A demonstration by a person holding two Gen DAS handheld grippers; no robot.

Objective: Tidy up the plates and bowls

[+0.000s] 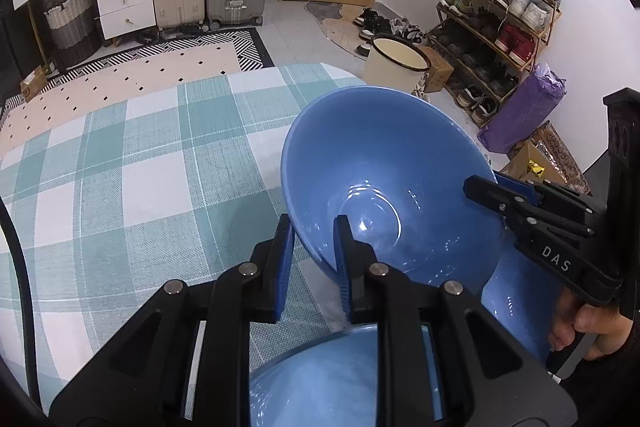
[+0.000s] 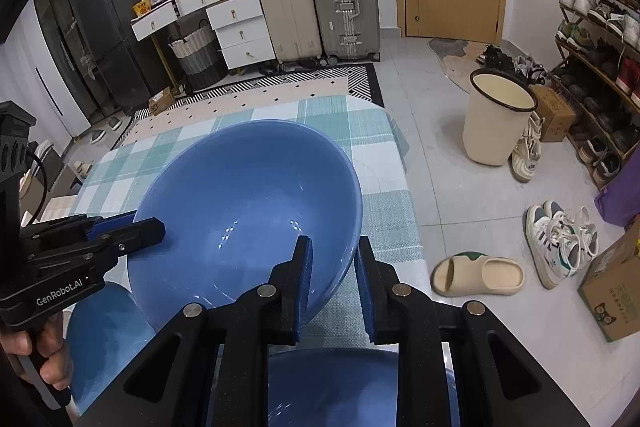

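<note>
We see a large blue bowl (image 1: 384, 179), glossy and empty, tilted with its opening facing toward us. Its near rim sits between the pads of our left gripper (image 1: 314, 259) on one side and our right gripper (image 2: 334, 275) on the opposite side, both clamped on the wall. Beneath our grippers, closer in than the bowl, lies a second blue bowl (image 1: 316, 379), also empty. To the right of the left gripper, a third blue piece (image 1: 516, 307) shows below the raised bowl.

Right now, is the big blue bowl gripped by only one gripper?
No: the left gripper and right gripper each clamp the blue bowl rim on opposite sides.
</note>
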